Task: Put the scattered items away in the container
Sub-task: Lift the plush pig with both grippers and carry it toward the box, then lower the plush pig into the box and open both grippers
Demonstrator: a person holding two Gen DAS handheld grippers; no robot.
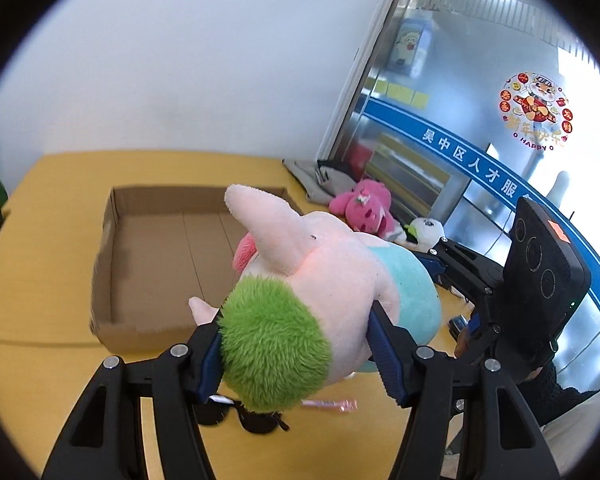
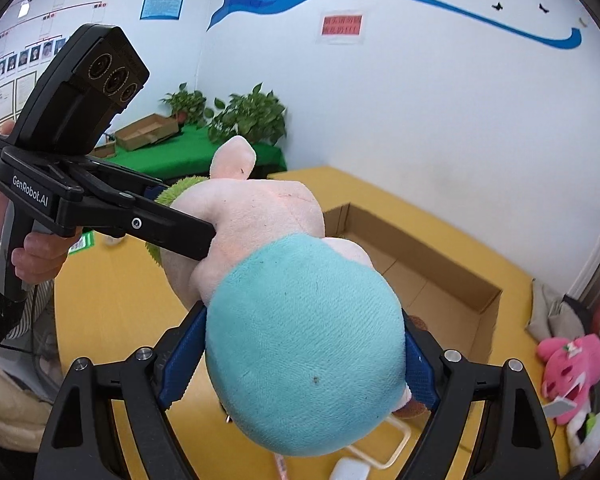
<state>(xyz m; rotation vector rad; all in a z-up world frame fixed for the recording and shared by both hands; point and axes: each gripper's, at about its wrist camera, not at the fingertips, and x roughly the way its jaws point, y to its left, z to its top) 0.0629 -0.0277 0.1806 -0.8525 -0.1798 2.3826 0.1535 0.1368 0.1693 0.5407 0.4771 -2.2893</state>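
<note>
A large pink plush toy (image 1: pixel 324 264) with green hair and a teal body end is held in the air by both grippers. My left gripper (image 1: pixel 296 344) is shut on its green-haired head. My right gripper (image 2: pixel 296 364) is shut on its teal end (image 2: pixel 304 344). The toy hangs just in front of a shallow open cardboard box (image 1: pixel 160 256) on the yellow table; the box also shows in the right wrist view (image 2: pixel 440 264) behind the toy. The left gripper body shows in the right wrist view (image 2: pixel 100 200), and the right gripper body in the left wrist view (image 1: pixel 532 280).
A pink plush bear (image 1: pixel 364 208) and a white panda plush (image 1: pixel 426 232) lie by grey cloth (image 1: pixel 316 176) at the table's far corner near a glass door. Black sunglasses (image 1: pixel 244 416) and a pink pen (image 1: pixel 332 404) lie under the toy. A white frame (image 2: pixel 388 444) lies on the table.
</note>
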